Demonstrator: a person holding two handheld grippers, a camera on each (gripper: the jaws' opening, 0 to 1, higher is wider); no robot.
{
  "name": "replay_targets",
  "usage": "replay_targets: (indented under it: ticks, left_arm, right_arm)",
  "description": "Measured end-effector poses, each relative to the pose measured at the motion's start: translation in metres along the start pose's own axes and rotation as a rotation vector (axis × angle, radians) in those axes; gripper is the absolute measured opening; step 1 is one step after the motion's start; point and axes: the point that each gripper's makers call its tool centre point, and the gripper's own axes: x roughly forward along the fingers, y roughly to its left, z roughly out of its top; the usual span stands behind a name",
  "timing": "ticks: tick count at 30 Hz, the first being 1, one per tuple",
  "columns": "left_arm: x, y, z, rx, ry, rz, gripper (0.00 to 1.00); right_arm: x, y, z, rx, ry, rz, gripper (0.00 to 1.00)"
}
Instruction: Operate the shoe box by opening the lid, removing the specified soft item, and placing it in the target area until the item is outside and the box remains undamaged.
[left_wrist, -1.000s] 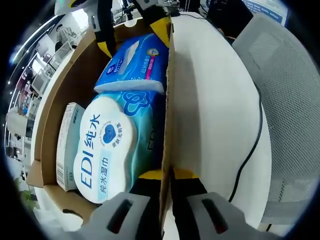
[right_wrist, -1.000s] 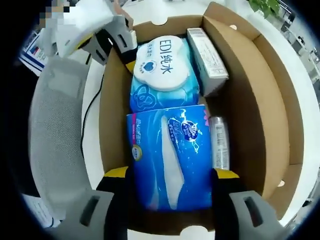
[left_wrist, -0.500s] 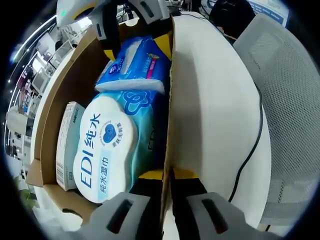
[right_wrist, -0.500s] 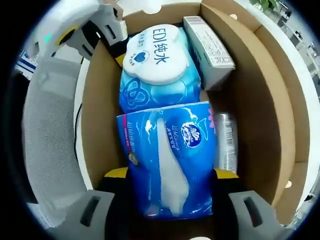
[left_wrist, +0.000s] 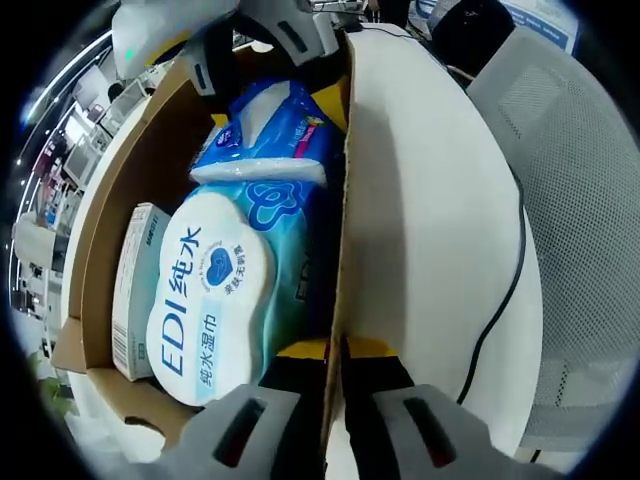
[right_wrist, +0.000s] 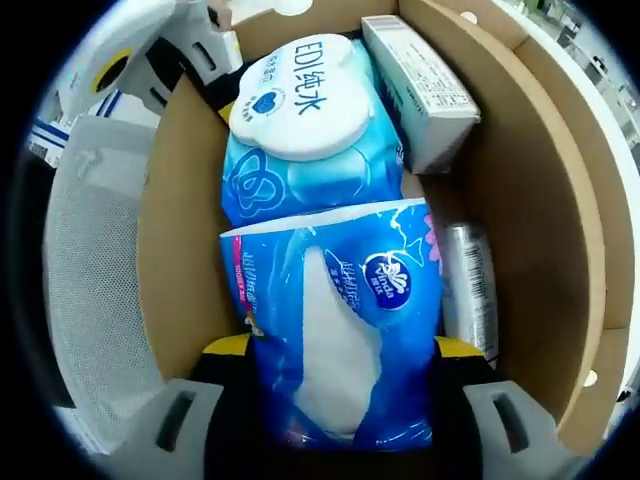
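Observation:
The open brown shoe box (left_wrist: 120, 190) holds a blue soft tissue pack (left_wrist: 275, 125), a blue-and-white wet-wipes pack (left_wrist: 210, 290) and a small white carton (left_wrist: 135, 280). My left gripper (left_wrist: 335, 355) is shut on the box's side wall near a corner. In the left gripper view the right gripper (left_wrist: 265, 45) reaches in from the far end. In the right gripper view my right gripper (right_wrist: 340, 350) is shut on the tissue pack (right_wrist: 340, 340), which is raised and tilted above the wet-wipes pack (right_wrist: 300, 100). The left gripper (right_wrist: 170, 60) shows at the box's (right_wrist: 520, 200) far corner.
A silver can (right_wrist: 470, 290) lies along the box wall beside the tissue pack, with the white carton (right_wrist: 420, 75) beyond it. The box rests on a white table (left_wrist: 430, 200) crossed by a black cable (left_wrist: 505, 290). A grey mesh chair (left_wrist: 570, 200) stands at the table's edge.
The right gripper has closed in on the tissue pack and lifted its end, so the pack looms larger and higher. The left gripper stays clamped on the box wall.

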Motion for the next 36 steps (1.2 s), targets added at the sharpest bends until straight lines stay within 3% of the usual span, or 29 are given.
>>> replay_targets:
  ticks: [7,16,24,30,36]
  left_arm:
    - [0.001,-0.001,0.0,0.0,0.001,-0.003,0.02]
    - [0.001,-0.001,0.001,0.0,0.0,-0.001,0.02]
    - [0.0,-0.002,0.001,0.004,-0.002,0.003,0.02]
    - [0.0,-0.002,0.001,0.006,-0.001,0.001,0.02]
    - [0.0,-0.001,0.001,0.012,-0.003,-0.002,0.02]
  right_arm:
    - [0.003,0.001,-0.001,0.008,0.075,-0.037,0.67]
    - [0.0,0.004,-0.002,-0.002,0.109,-0.067,0.6]
    - [-0.014,0.004,-0.001,-0.024,0.071,-0.099,0.49]
    - [-0.033,0.006,0.003,-0.042,0.0,-0.127,0.48]
    - [-0.039,0.006,0.006,-0.061,-0.004,-0.151,0.48]
